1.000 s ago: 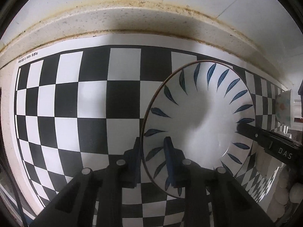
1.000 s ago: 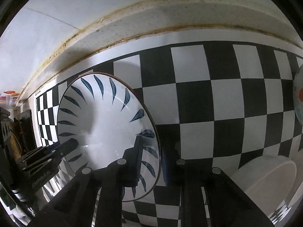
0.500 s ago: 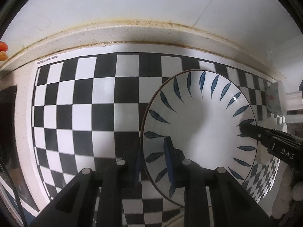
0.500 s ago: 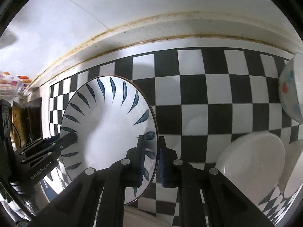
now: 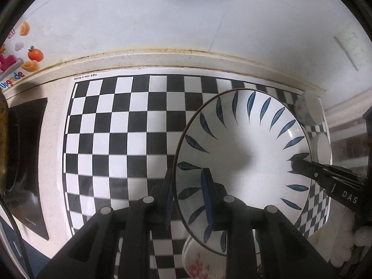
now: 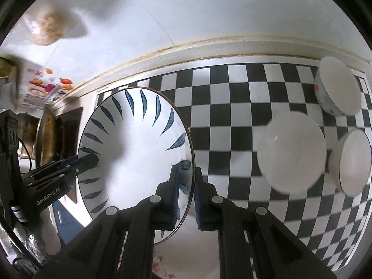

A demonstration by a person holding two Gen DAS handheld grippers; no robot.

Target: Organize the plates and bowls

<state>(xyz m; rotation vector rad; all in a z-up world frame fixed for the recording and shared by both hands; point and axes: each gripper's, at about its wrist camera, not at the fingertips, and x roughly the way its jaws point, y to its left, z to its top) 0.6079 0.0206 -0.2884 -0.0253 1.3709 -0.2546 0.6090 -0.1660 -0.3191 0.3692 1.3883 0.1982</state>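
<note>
Plate (image 5: 244, 160) up off the desk (image 5: 54, 144), pinched at opposite rims. Left gripper (image 5: 188, 197) clamped on the near-left rim: one finger under the outside, the blue-padded one (image 5: 207, 200) lying inside on the leaf pattern. Right gripper (image 6: 186, 195) clamped on the other rim, fingers pressed onto the thin edge, one pad (image 6: 174, 195) inside the plate, the other outside. Seen from the left wrist camera, the right gripper's fingers reaching in from the right edge of the plate; seen from the right one, the left gripper coming in from the left.

Both grippers pointing steeply down, plate tilted between them and hanging above a checkered mat (image 5: 130, 125).

Below the plate, a flowered dish (image 5: 197, 260) partly visible. Off to the right on the mat, three bowls: a plain white bowl (image 6: 291, 152), a rimmed bowl (image 6: 354, 162) just beside it, and a spotted bowl (image 6: 337, 86) behind, near the back edge. Mat spread on a pale speckled desk against a white wall (image 5: 186, 18). At far left, a dark hob (image 5: 28, 162) with a pan (image 6: 46, 137) on it, and fruit stickers (image 5: 30, 53) on the wall.
</note>
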